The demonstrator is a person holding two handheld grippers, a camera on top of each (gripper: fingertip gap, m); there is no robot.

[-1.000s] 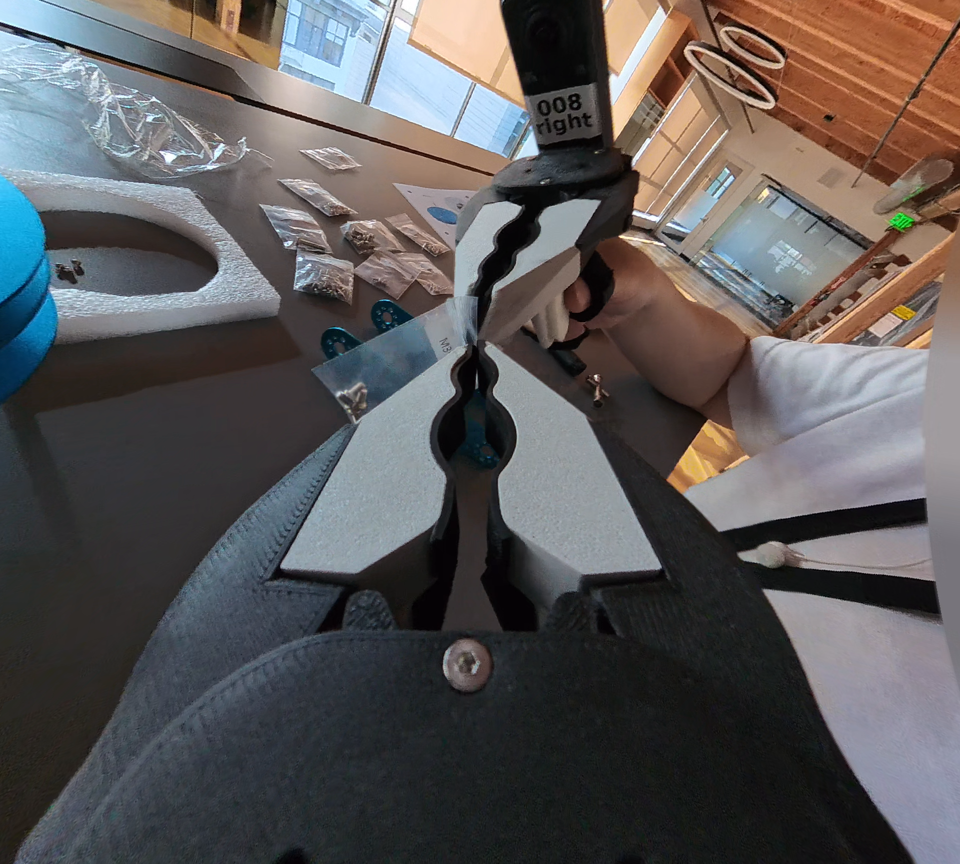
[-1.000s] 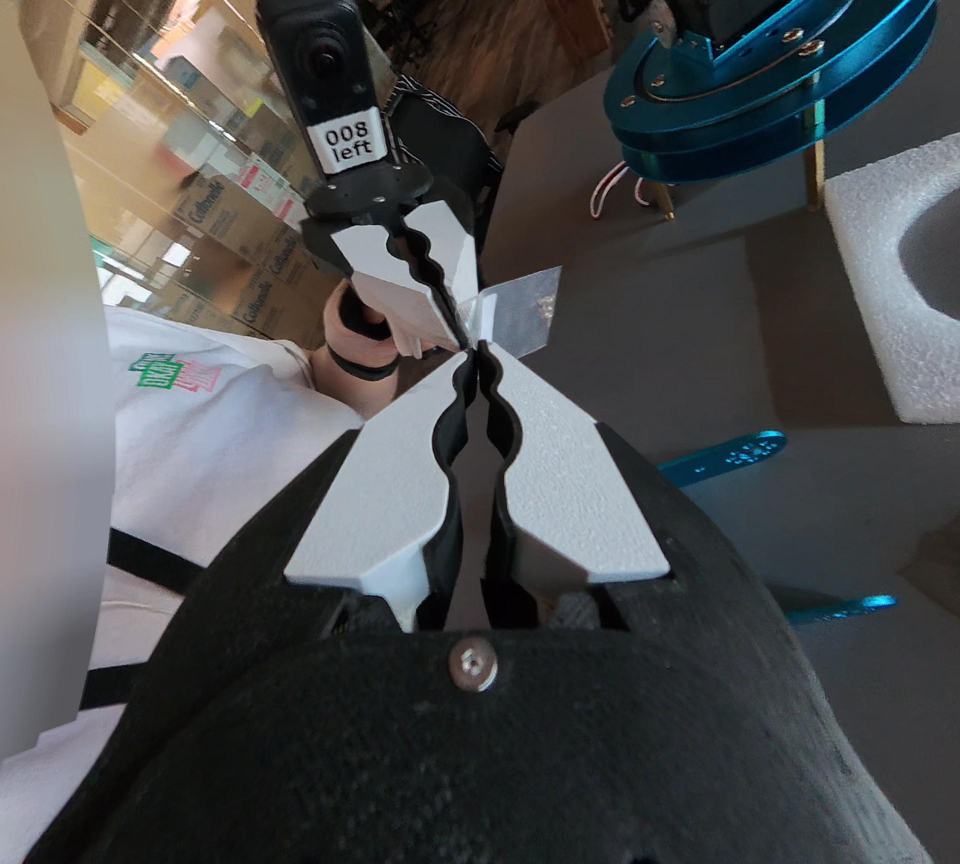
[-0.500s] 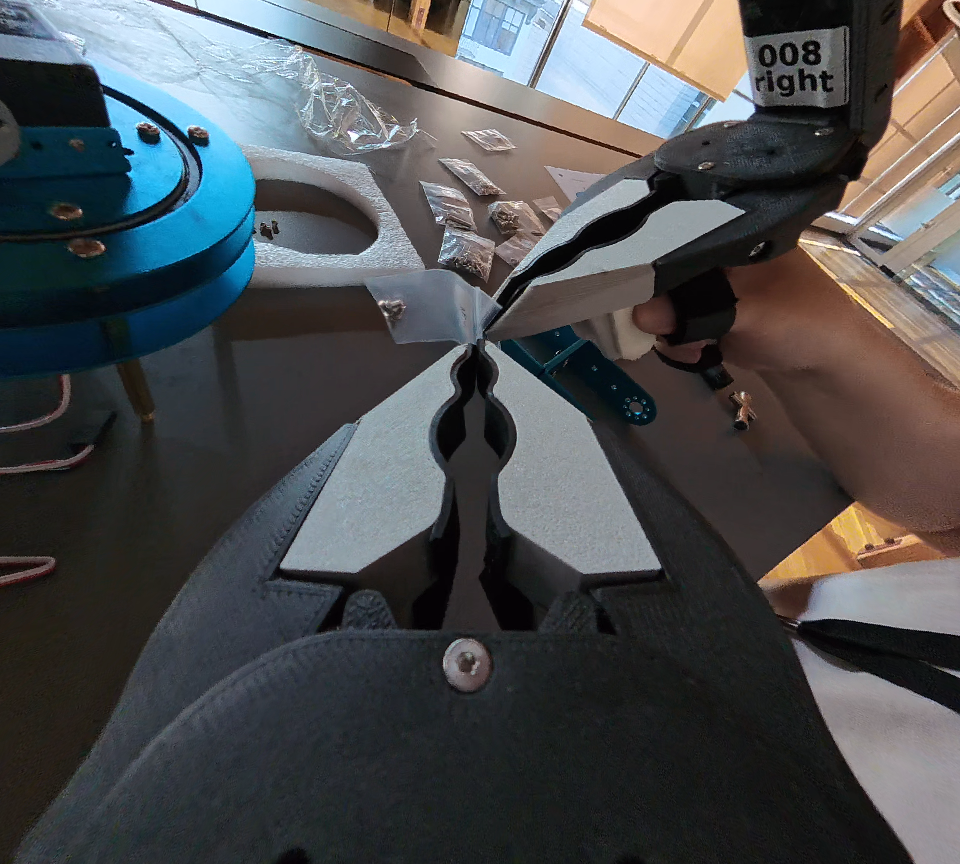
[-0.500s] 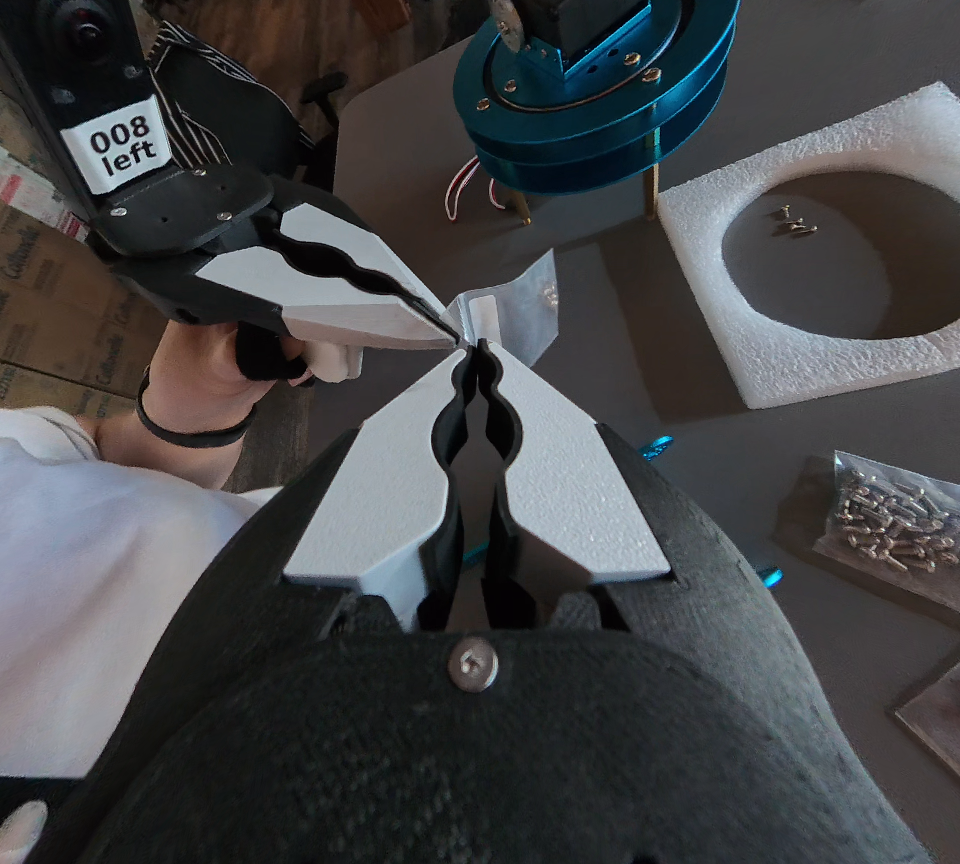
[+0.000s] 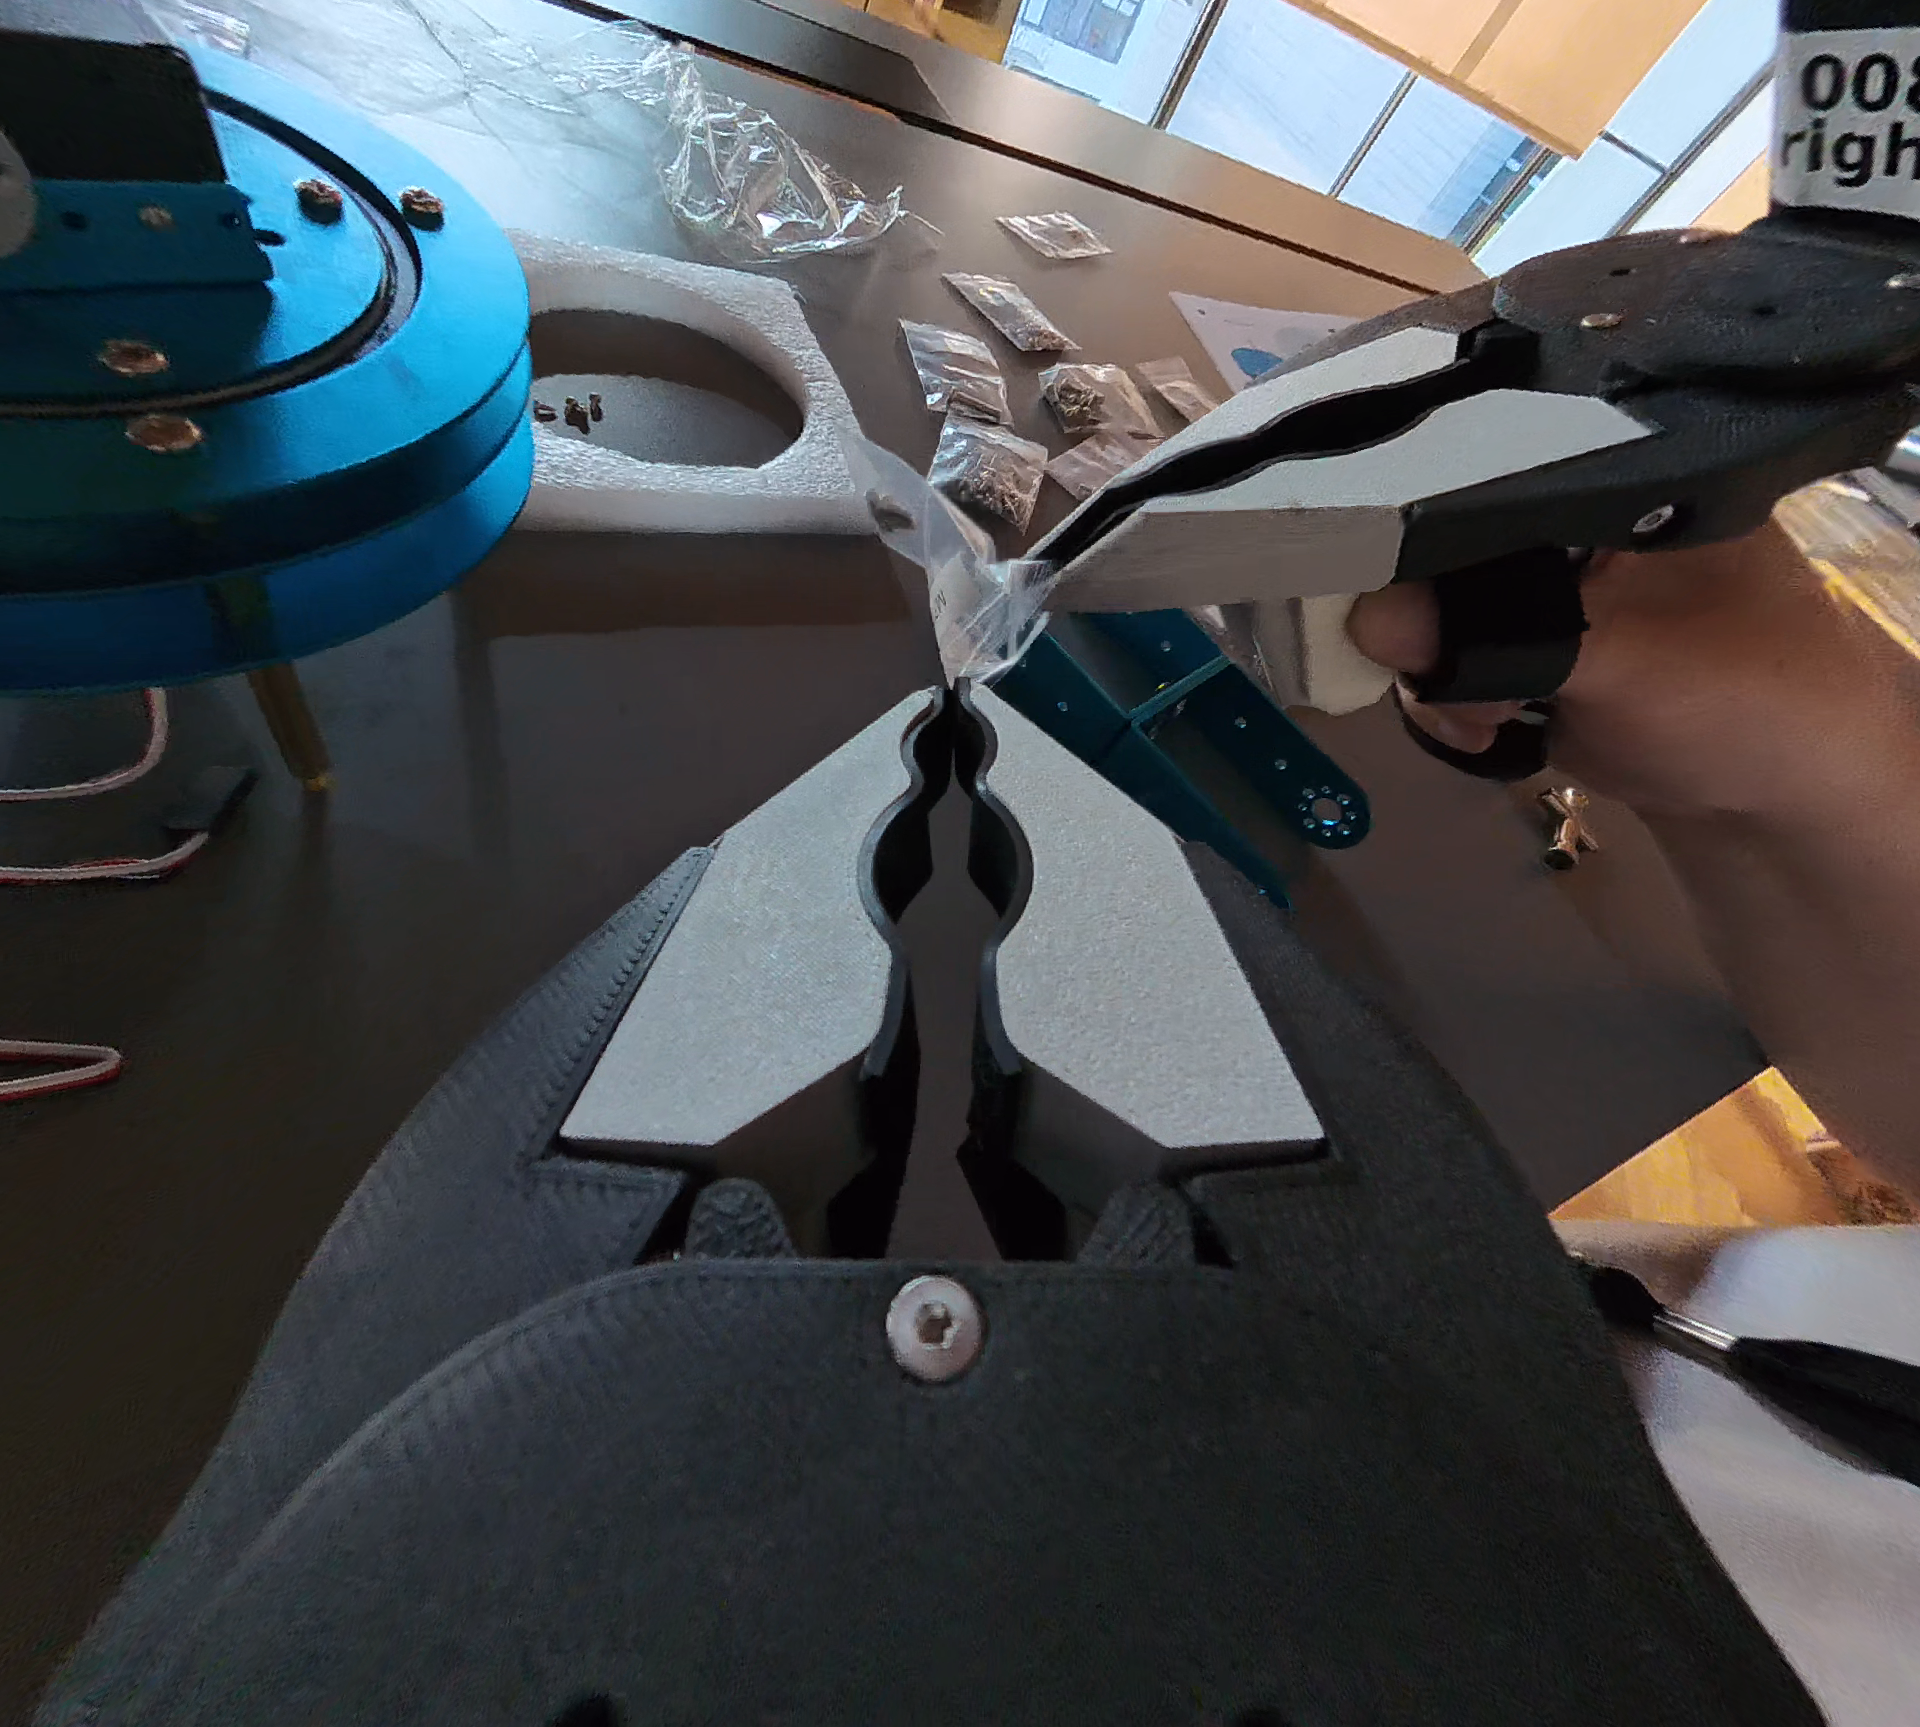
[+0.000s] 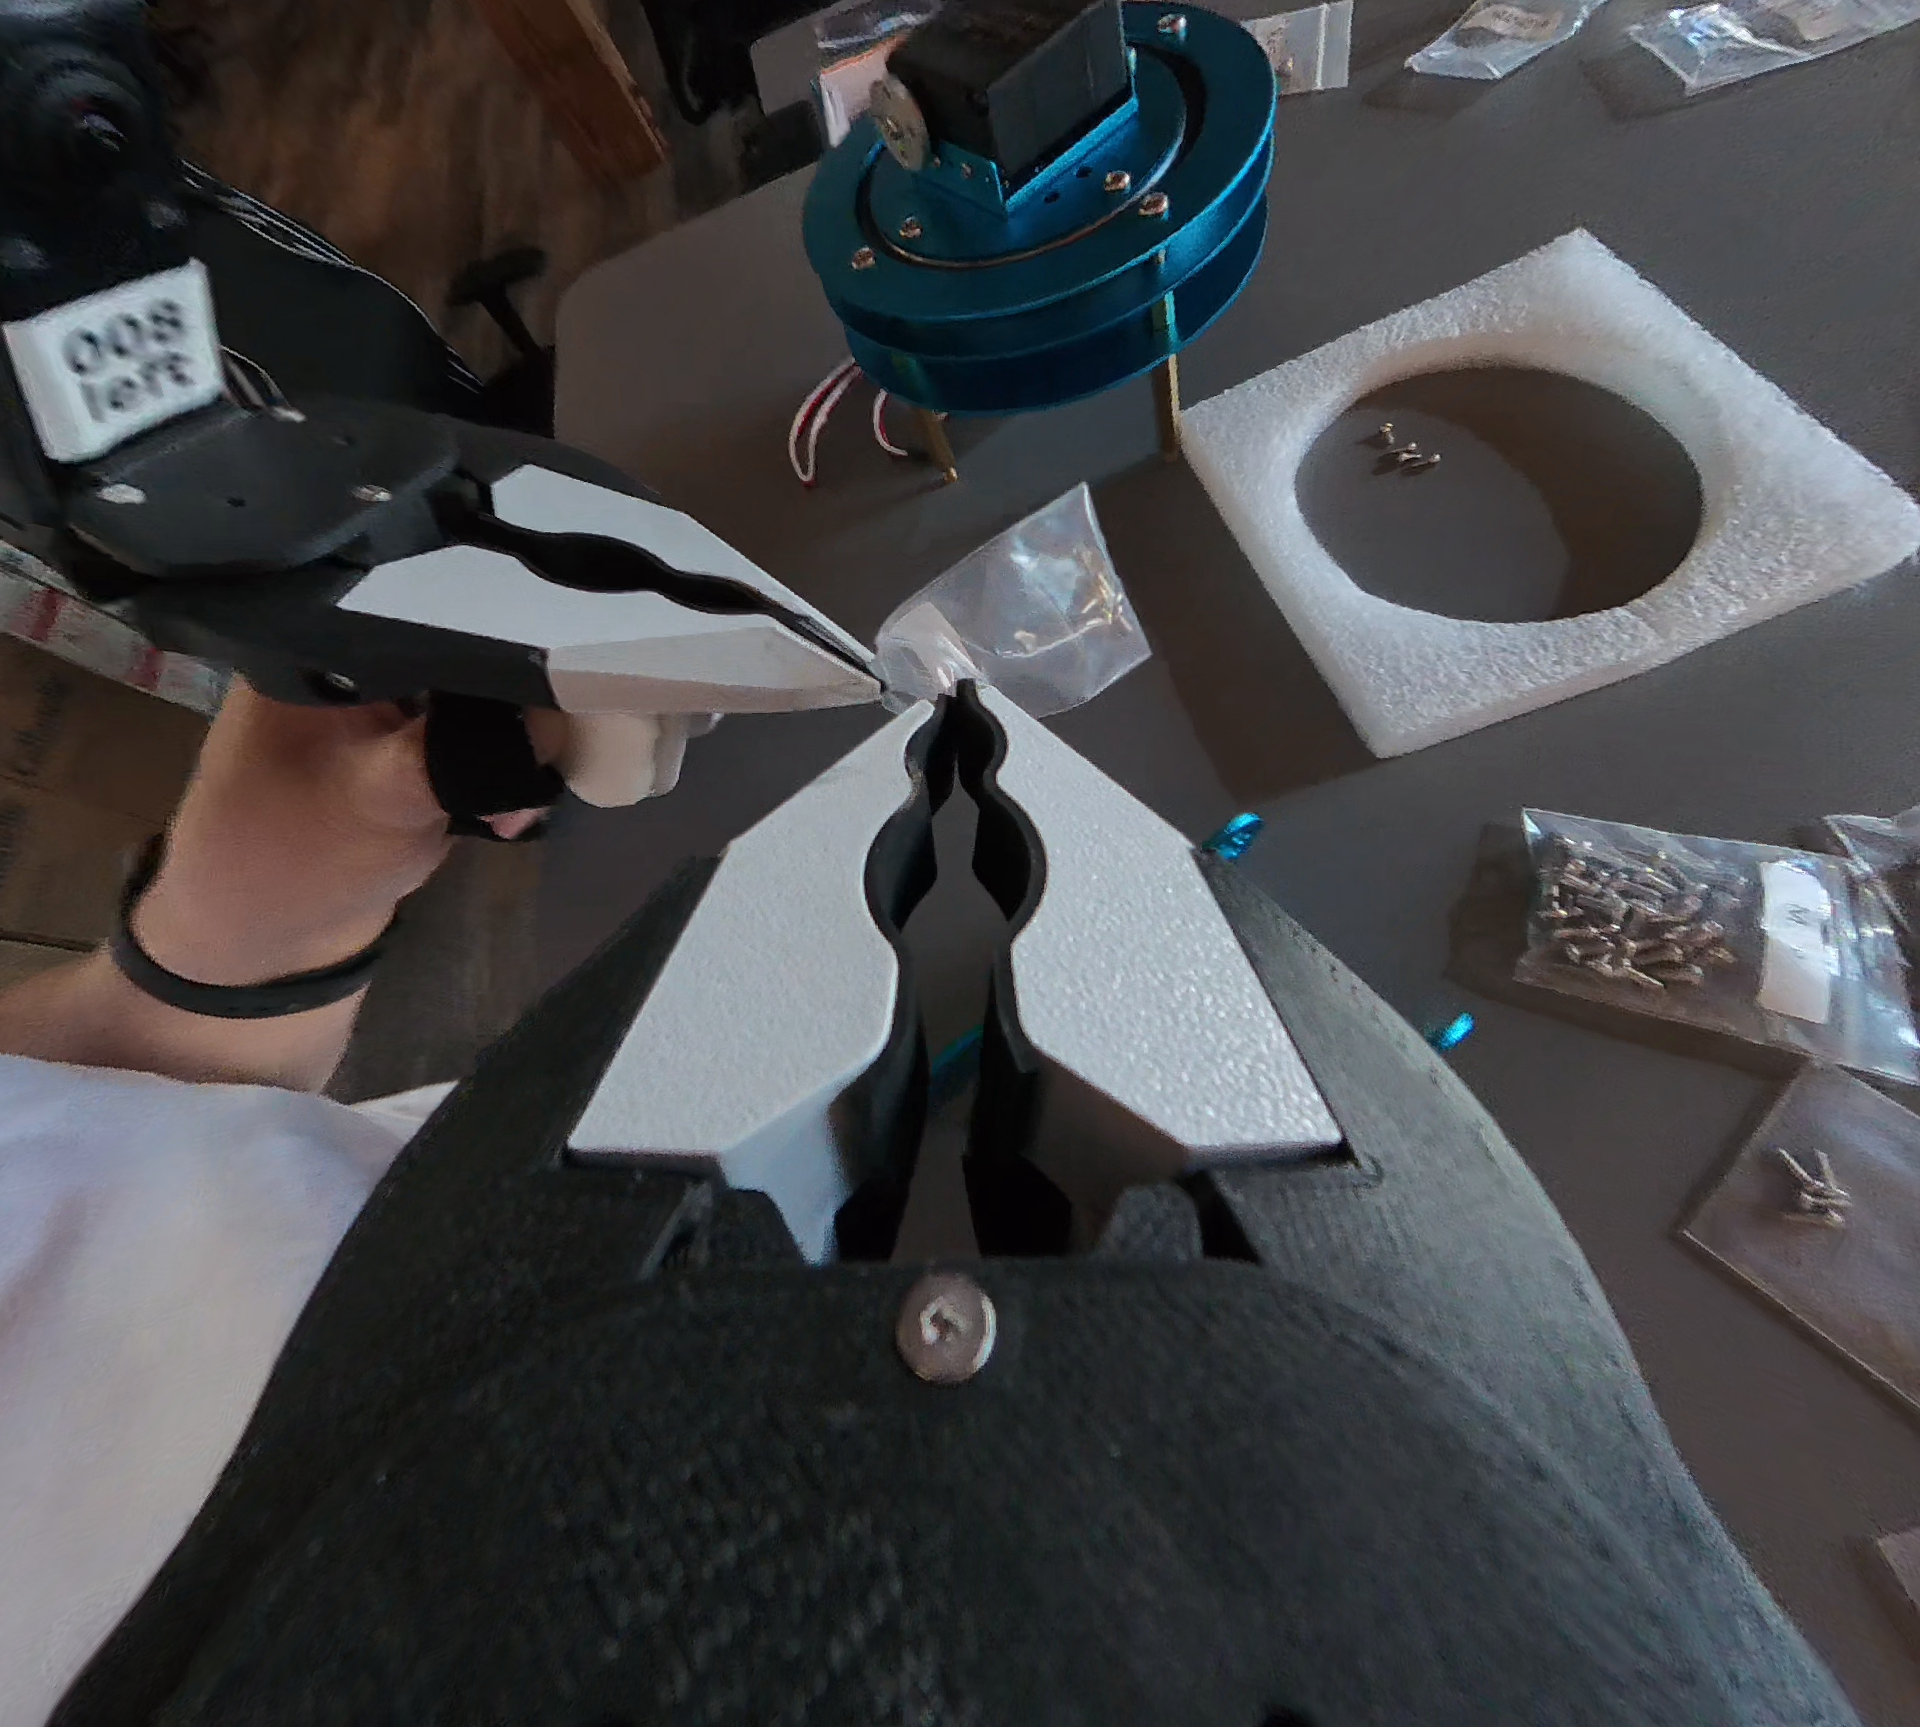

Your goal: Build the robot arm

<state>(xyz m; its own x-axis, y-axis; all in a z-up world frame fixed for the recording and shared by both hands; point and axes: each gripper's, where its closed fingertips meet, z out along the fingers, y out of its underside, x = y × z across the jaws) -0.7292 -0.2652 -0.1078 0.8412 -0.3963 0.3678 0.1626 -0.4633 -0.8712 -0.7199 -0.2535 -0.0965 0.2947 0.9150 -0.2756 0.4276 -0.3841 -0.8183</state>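
My left tongs (image 5: 954, 698) and my right tongs (image 6: 961, 698) are both squeezed tight on one small clear bag (image 6: 1023, 607), near the middle of each frame. The bag has a few screws inside and hangs above the dark table (image 6: 1714, 150). A blue round stand (image 6: 1049, 243) sits at the upper middle of the right view, just beside a white foam square (image 6: 1455, 669).

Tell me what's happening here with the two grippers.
A person holds a gripper in each hand. The left gripper and the right gripper are both shut on the same small clear plastic bag with a few screws inside, held up above the dark table. Nearby stand a blue round base and a white foam frame.
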